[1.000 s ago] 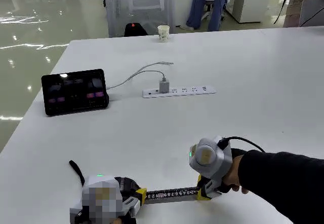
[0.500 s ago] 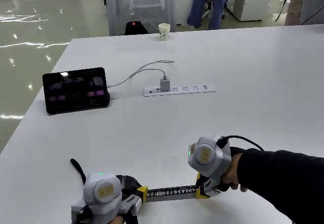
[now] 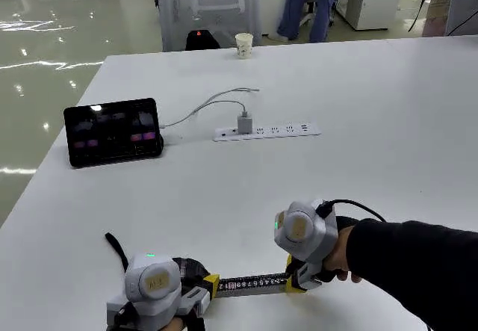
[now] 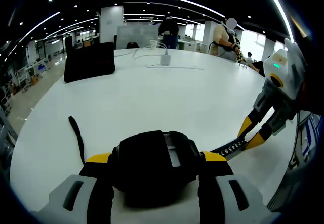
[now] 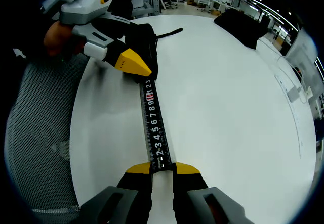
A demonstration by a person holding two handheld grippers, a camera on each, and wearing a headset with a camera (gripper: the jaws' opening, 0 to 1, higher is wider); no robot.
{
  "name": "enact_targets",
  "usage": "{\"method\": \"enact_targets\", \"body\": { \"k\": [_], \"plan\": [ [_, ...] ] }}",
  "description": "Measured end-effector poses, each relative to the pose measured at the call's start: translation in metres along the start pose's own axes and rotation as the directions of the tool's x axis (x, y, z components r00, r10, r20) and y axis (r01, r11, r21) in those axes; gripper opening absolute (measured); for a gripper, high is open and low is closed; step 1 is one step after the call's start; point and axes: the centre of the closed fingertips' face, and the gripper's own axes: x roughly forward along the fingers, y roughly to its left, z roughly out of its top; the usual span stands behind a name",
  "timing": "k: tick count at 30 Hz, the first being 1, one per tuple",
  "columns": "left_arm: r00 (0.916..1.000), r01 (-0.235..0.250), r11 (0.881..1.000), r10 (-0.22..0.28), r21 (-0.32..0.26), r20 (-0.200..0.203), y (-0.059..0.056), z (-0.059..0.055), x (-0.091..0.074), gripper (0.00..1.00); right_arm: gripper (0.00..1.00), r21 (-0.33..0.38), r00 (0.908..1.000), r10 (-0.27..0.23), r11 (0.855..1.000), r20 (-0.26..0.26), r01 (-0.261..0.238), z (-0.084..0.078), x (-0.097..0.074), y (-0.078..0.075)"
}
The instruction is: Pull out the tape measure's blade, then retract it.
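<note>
Your right gripper (image 5: pixel 163 169) has its jaws pinched together on the free end of the blade (image 5: pixel 153 125). Your left gripper (image 4: pixel 157 159) is clamped on the black tape measure case (image 4: pixel 152 168), which sits near the front edge of the white table (image 3: pixel 358 122). Only a short run of blade spans the gap, so I judge you are early in the pull-out. Next, draw the right gripper straight away along the blade's line while the left pins the case, then ease it back in. The end hook is buried between the right jaws, and I cannot make out a lock button. The case's wrist strap (image 3: pixel 116 250) trails left. Farther off lie a tablet (image 3: pixel 113 132), a power strip (image 3: pixel 267 131) and a paper cup (image 3: pixel 243 45).
</note>
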Motion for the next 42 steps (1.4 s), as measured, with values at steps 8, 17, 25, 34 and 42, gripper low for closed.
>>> {"method": "enact_targets", "body": {
  "k": [8, 17, 25, 34, 42],
  "plan": [
    [1.0000, 0.001, 1.000, -0.001, -0.001, -0.002, 0.000, 0.000, 0.000, 0.63, 0.12, 0.001, 1.0000, -0.003, 1.000, 0.005, 0.003, 0.004, 0.002, 0.002],
    [1.0000, 0.001, 1.000, -0.001, -0.001, -0.005, 0.000, 0.000, 0.000, 0.63, 0.12, 0.004, 0.9999, -0.003, 1.000, 0.009, 0.003, 0.008, 0.004, 0.002],
    [1.0000, 0.001, 1.000, -0.001, -0.002, -0.005, -0.001, -0.001, -0.001, 0.63, 0.12, 0.000, 0.9997, 0.002, 1.000, 0.023, -0.002, 0.011, 0.004, 0.004],
    [1.0000, 0.002, 1.000, -0.002, -0.002, -0.006, -0.001, 0.000, -0.001, 0.63, 0.11, 0.011, 0.9993, 0.007, 1.000, 0.038, -0.007, 0.017, 0.006, 0.003],
    [1.0000, 0.003, 1.000, -0.003, -0.002, -0.006, -0.001, 0.000, 0.000, 0.63, 0.11, 0.016, 0.9992, 0.004, 1.000, 0.039, -0.005, 0.021, 0.008, 0.003]
  ]
}}
